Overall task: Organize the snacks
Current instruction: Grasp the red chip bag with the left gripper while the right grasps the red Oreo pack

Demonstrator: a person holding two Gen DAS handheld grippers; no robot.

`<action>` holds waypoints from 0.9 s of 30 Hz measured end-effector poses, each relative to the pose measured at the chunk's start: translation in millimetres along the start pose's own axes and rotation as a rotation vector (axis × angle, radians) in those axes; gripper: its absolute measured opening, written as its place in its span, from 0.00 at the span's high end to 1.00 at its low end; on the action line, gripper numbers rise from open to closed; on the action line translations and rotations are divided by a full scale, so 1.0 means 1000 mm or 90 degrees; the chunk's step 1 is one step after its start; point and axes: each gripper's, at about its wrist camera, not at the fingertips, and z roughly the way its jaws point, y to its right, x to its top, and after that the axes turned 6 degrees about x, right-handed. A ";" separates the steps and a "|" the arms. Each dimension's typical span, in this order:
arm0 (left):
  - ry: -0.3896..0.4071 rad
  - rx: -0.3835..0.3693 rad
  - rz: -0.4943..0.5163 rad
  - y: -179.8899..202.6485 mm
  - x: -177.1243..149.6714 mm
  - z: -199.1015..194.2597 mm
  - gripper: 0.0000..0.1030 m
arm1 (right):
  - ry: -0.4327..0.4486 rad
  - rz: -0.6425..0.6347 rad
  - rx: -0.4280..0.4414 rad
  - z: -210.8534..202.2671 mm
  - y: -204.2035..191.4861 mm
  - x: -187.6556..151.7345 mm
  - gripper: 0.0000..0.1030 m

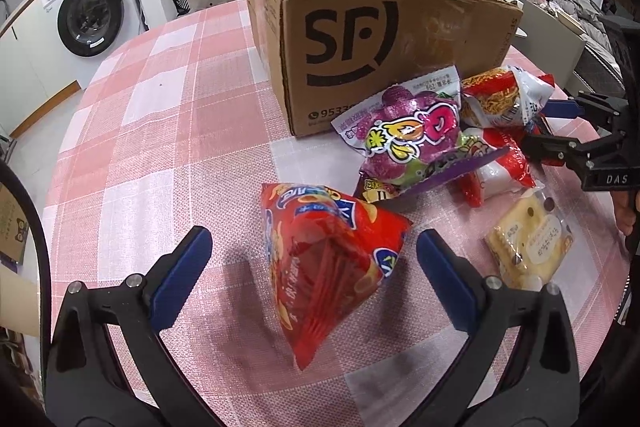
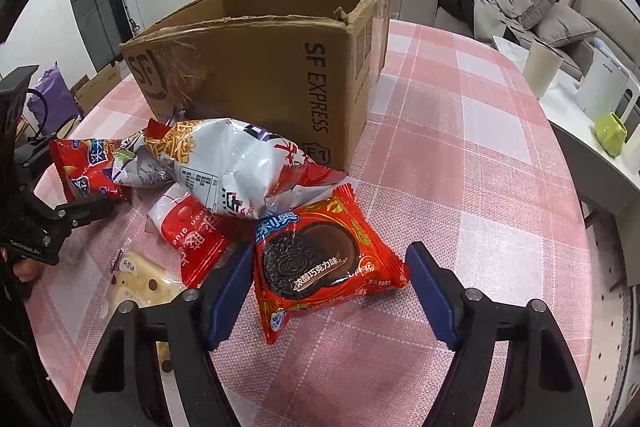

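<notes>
A red chip bag (image 1: 332, 259) lies on the pink checked tablecloth (image 1: 168, 115) between the wide-open fingers of my left gripper (image 1: 314, 243); neither blue pad touches it. My right gripper (image 2: 330, 255) stands open around a red chocolate-cookie pack (image 2: 320, 263), its left pad at the pack's edge and its right pad apart from it. Behind both sits an open cardboard box (image 1: 380, 39) marked SF. Against it are piled a purple candy bag (image 1: 408, 131), a white noodle-snack bag (image 2: 232, 163) and a red-and-white pack (image 2: 188, 227). A pale biscuit pack (image 1: 528, 247) lies nearer.
The round table's edge (image 2: 560, 155) curves close on the right, with a white side counter holding a green mug (image 2: 610, 133) beyond it. A washing machine (image 1: 92, 11) and a sofa (image 2: 520, 7) stand farther off. Bare cloth stretches left of the box.
</notes>
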 end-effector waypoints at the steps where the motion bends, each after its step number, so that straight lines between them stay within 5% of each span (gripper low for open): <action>1: 0.000 -0.003 0.003 0.001 0.000 0.000 0.05 | 0.002 0.000 0.002 -0.001 0.000 0.000 0.29; 4: -0.006 -0.008 0.017 0.005 -0.001 0.001 0.08 | 0.006 0.001 0.012 -0.004 0.002 -0.001 0.35; 14: -0.001 -0.027 0.048 0.014 -0.006 -0.004 0.50 | 0.009 -0.007 0.031 -0.010 0.005 -0.003 0.47; 27: 0.026 -0.042 0.048 0.014 -0.004 -0.025 0.53 | 0.019 -0.001 0.032 -0.017 0.014 -0.005 0.49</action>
